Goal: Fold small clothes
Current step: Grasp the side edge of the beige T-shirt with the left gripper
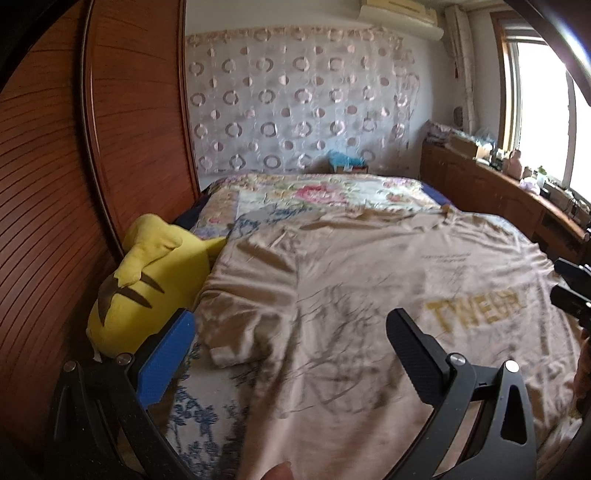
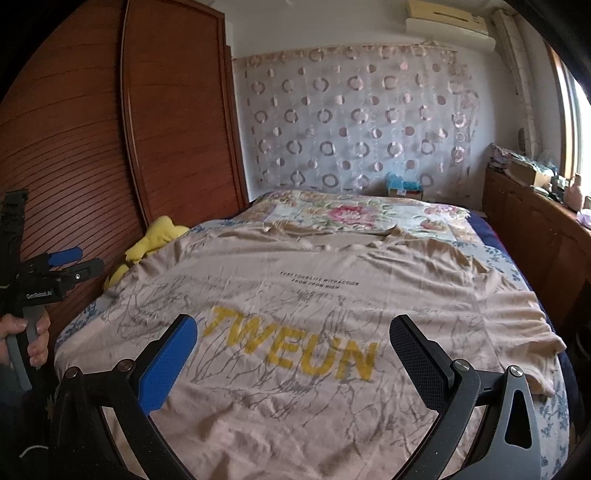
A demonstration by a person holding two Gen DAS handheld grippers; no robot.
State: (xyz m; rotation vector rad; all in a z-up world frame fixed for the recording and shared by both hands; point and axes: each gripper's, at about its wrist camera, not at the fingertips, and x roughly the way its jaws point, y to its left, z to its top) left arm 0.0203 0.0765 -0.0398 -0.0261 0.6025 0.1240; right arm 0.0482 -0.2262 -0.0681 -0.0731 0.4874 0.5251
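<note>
We see a bed (image 2: 517,273) with floral bedding, a beige T-shirt (image 2: 295,295) spread flat on it, a patterned curtain (image 2: 351,122) beyond. Our left gripper (image 1: 291,332) and right gripper (image 2: 293,339) hover spread wide, empty. Only the left view fully shows the yellow plush toy (image 1: 147,280).

A yellow plush toy (image 1: 147,273) lies against the wooden wardrobe (image 1: 55,221). A floral bedspread (image 2: 354,216) covers the bed. A circle-patterned curtain (image 2: 354,118) hangs behind; an air conditioner (image 2: 448,24) is mounted above.
</note>
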